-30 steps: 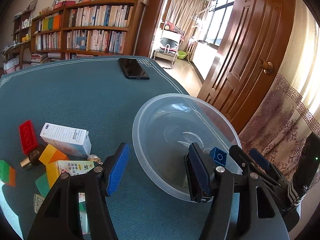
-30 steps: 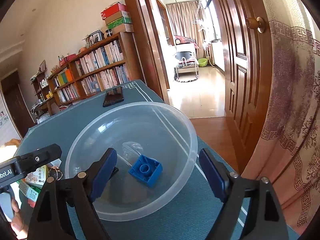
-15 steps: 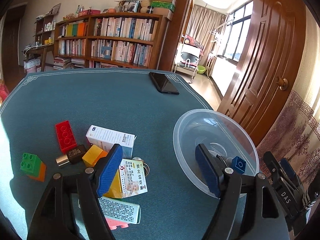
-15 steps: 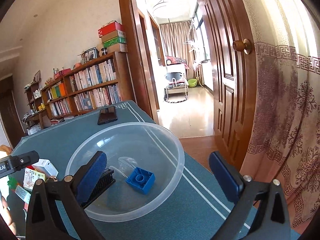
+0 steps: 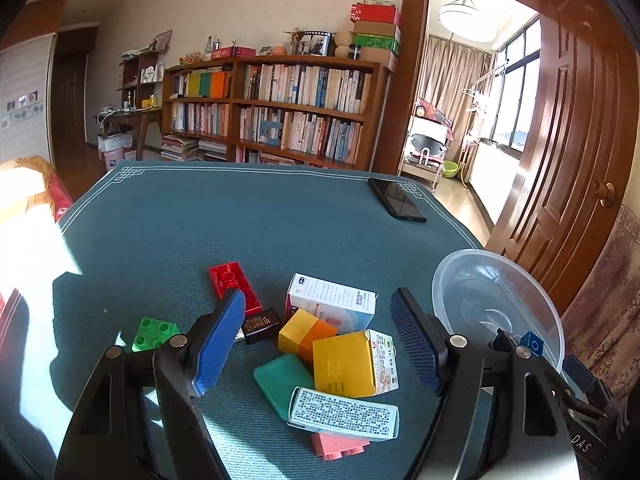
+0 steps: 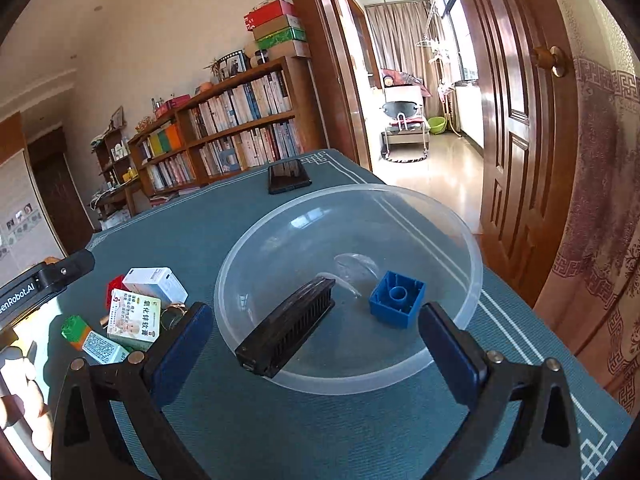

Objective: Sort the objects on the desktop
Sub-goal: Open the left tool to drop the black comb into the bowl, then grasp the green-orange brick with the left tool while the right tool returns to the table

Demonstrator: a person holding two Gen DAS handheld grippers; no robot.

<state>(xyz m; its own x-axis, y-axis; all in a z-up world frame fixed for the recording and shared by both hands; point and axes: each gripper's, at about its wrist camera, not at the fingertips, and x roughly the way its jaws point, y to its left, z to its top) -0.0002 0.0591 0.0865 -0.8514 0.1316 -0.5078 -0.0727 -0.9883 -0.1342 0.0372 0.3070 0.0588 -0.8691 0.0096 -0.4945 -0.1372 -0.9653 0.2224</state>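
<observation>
A clear plastic bowl (image 6: 448, 220) (image 5: 460, 268) stands on the green table at the right. In it lie a blue brick (image 6: 396, 300) and a black harmonica (image 6: 290, 330) leaning on the rim. My right gripper (image 6: 316, 344) is open and empty just in front of the bowl. My left gripper (image 5: 320, 344) is open and empty above a pile: red brick (image 5: 230, 280), green brick (image 5: 154, 334), yellow-orange block (image 5: 304, 332), white box (image 5: 332, 302), yellow box (image 5: 352, 364), teal block (image 5: 280, 380), barcode box (image 5: 344, 414), pink brick (image 5: 338, 444), small dark bottle (image 5: 260, 324).
A black phone (image 5: 396, 200) lies near the table's far right corner. Table edges run close to the bowl on the right. A bookshelf (image 5: 288, 112) and a wooden door (image 5: 576, 140) stand beyond the table.
My left gripper has swung left and back from the bowl to above the pile. The harmonica now lies in the bowl. My right gripper has drawn back a little.
</observation>
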